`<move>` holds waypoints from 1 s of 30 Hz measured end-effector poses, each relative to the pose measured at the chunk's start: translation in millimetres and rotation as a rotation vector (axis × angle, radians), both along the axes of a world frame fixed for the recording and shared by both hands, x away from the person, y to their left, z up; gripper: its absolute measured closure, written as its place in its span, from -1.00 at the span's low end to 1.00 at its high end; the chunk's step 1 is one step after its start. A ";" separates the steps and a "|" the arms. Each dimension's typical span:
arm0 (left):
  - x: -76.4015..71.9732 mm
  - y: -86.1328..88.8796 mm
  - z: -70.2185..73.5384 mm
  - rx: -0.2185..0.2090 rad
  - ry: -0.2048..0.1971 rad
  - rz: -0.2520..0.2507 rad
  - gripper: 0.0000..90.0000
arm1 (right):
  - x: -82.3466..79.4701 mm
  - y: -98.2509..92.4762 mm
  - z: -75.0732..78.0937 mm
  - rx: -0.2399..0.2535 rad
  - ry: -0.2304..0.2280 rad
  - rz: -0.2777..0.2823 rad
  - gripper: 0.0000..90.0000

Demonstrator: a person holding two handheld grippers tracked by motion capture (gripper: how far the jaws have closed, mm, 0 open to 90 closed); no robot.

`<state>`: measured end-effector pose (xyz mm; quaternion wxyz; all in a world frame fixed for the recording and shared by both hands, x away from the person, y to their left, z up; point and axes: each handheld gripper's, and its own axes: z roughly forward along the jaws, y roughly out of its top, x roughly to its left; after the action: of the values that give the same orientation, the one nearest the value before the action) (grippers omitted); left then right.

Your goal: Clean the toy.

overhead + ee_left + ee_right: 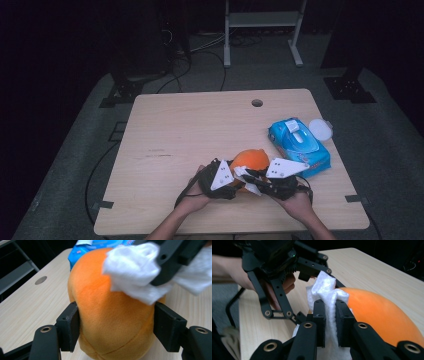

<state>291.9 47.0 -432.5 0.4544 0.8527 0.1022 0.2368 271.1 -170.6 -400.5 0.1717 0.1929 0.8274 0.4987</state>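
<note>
Hands come in at the near edge of the counter [165, 130], one hand-held gripper each. Left hand-held gripper [116, 326] has its jaws spread wide w/ both pads touching the sides of an orange plush toy [110, 315], which sits on the counter near the front, approx. centre. Right hand-held gripper [329, 322] is clamped narrow on a white wipe [328, 296], pressed against the toy's top. Just beyond & to the right lies a blue wipes pack [299, 146], w/ a round white lid [320, 129] beside it. Farther back, a small round hole [257, 103] in the counter.
</note>
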 end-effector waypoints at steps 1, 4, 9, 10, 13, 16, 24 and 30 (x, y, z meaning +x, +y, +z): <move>0.9 1.9 -0.8 -0.009 0.009 -0.006 -0.33 | 0.0 0.0 0.1 -0.014 -0.013 -0.003 0.76; 4.4 5.2 -2.3 -0.049 0.055 -0.014 -0.46 | 6.5 -13.1 0.4 0.000 -0.005 -0.041 0.76; 21.9 11.1 -3.5 -0.192 0.271 0.024 -0.85 | 12.7 -29.2 -7.8 0.013 0.035 -0.085 0.76; 24.5 12.1 -4.6 -0.208 0.300 0.033 -0.86 | 11.8 -28.3 -7.6 0.013 0.040 -0.080 0.76; 21.5 10.4 -8.8 -0.200 0.297 0.023 -0.62 | 7.3 -16.0 -8.1 -0.003 0.033 -0.052 0.75; 13.6 5.7 -7.2 -0.152 0.209 0.012 -0.43 | 1.3 0.9 -5.6 -0.006 0.021 -0.010 0.76; 3.4 0.8 -7.2 -0.083 0.091 -0.030 -0.37 | 9.3 -12.4 1.2 0.016 0.007 -0.050 0.76; 15.0 -0.4 -8.9 -0.128 0.241 0.009 -0.80 | 11.3 -34.0 -0.9 0.016 -0.001 -0.121 0.76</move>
<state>306.8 46.6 -441.4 0.4910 0.8438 0.1748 0.1276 282.4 -204.5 -401.4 0.2006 0.2435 0.8102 0.4940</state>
